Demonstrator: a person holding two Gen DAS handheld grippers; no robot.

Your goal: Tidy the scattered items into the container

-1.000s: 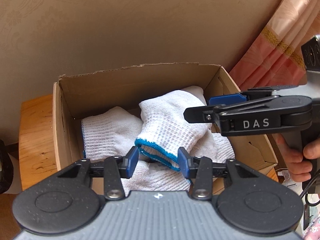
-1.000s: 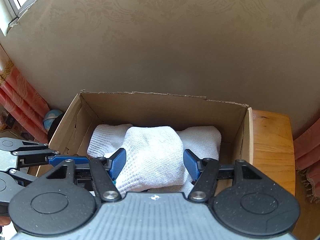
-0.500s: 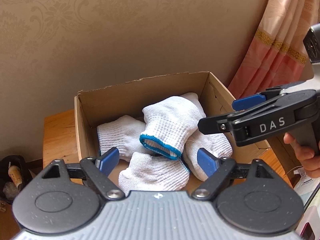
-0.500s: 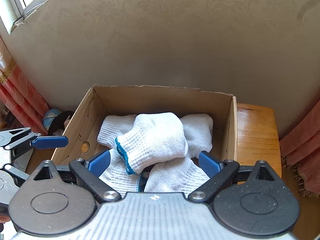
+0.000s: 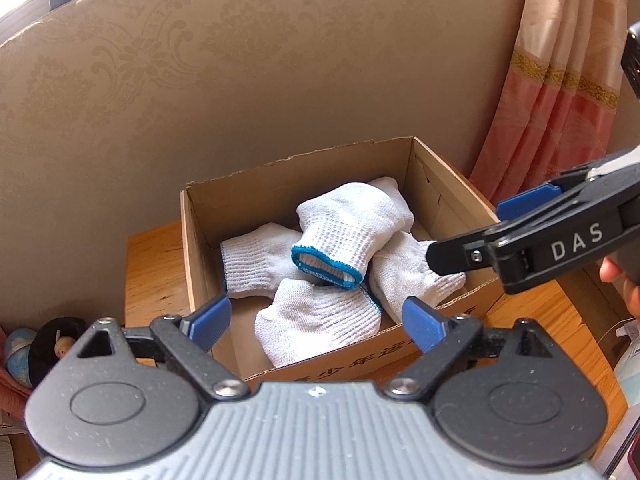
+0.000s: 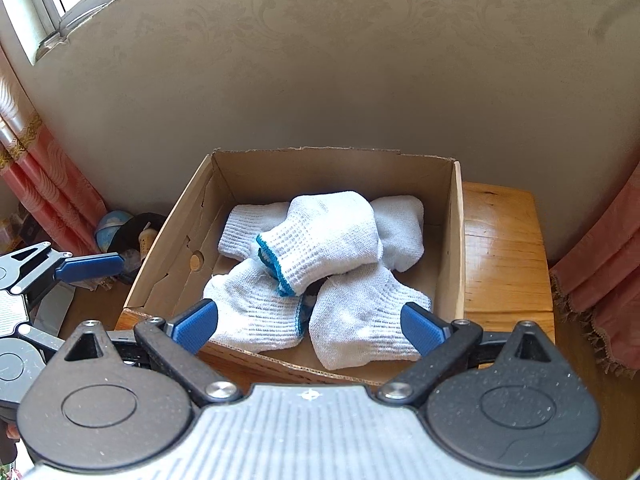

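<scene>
Resting in the cardboard box (image 6: 456,240), white gloves (image 6: 320,240), both claws empty.

White gloves (image 6: 332,240), blue-trimmed; brown cardboard box (image 6: 332,168); damask beige wall (image 6: 360,60).

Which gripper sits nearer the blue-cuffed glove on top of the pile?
Probably the right gripper: in the left wrist view its fingertips reach over the cardboard box beside the blue-cuffed glove. The left gripper hangs back at the near wall, open.

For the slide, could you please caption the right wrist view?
Open right gripper poised over a cardboard box of folded white gloves on a wooden table.
</scene>
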